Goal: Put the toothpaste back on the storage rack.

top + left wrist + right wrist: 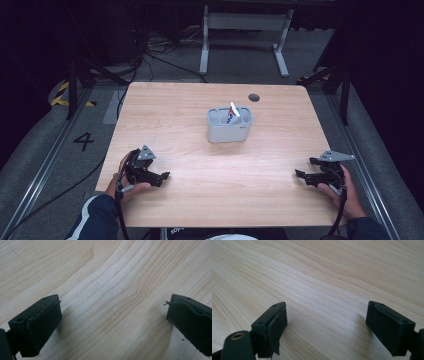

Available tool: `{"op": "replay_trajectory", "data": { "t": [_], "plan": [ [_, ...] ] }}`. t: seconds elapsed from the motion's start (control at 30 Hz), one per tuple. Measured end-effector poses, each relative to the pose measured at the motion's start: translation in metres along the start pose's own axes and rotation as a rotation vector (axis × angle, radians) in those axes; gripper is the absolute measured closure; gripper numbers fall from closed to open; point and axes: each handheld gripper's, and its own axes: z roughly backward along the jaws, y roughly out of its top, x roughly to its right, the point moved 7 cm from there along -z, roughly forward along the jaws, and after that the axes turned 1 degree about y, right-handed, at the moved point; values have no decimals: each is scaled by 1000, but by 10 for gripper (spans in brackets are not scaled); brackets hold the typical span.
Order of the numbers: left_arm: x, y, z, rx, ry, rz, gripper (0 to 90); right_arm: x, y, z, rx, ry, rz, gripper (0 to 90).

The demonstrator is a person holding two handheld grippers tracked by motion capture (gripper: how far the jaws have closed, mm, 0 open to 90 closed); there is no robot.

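A grey holder [229, 131] with several compartments stands in the middle of the wooden table [180, 110]; a red, white and blue tube [233, 113] leans in its back right compartment. My left gripper [164, 178] rests low over the table near the front left, held by a hand, its jaws wide apart. In the left gripper view the left gripper [113, 322] has only bare wood between its pads. My right gripper [300, 176] sits near the front right edge, open; in the right gripper view the right gripper [327, 327] has nothing between its jaws.
A small dark round hole [254, 97] lies in the table top at the back right. Beyond the far edge stands a white table frame [245, 35], with cables on the floor. Bare wood stretches between the two grippers.
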Motion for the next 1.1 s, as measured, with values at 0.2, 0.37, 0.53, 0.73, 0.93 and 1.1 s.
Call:
{"op": "replay_trajectory", "data": {
  "t": [0.2, 0.37, 0.53, 0.73, 0.93, 1.1],
  "plan": [
    [0, 0, 0, 0, 3, 2, 2, 0, 0, 0, -1, -9, -9, 176],
    [0, 0, 0, -1, 2, 2, 2, 0, 0, 0, -1, -9, -9, 175],
    [0, 0, 0, 0, 2, 2, 2, 0, 0, 0, -4, -17, -15, 159],
    [0, 0, 0, -1, 2, 2, 2, 0, 0, 0, -5, -20, -19, 155],
    [1, 0, 0, 2, 3, 12, 2, 0, 0, 0, -8, -23, -22, 144],
    [1, 1, -1, 3, 5, 18, 2, 1, 0, 0, -8, -25, -22, 142]
  ]
}}
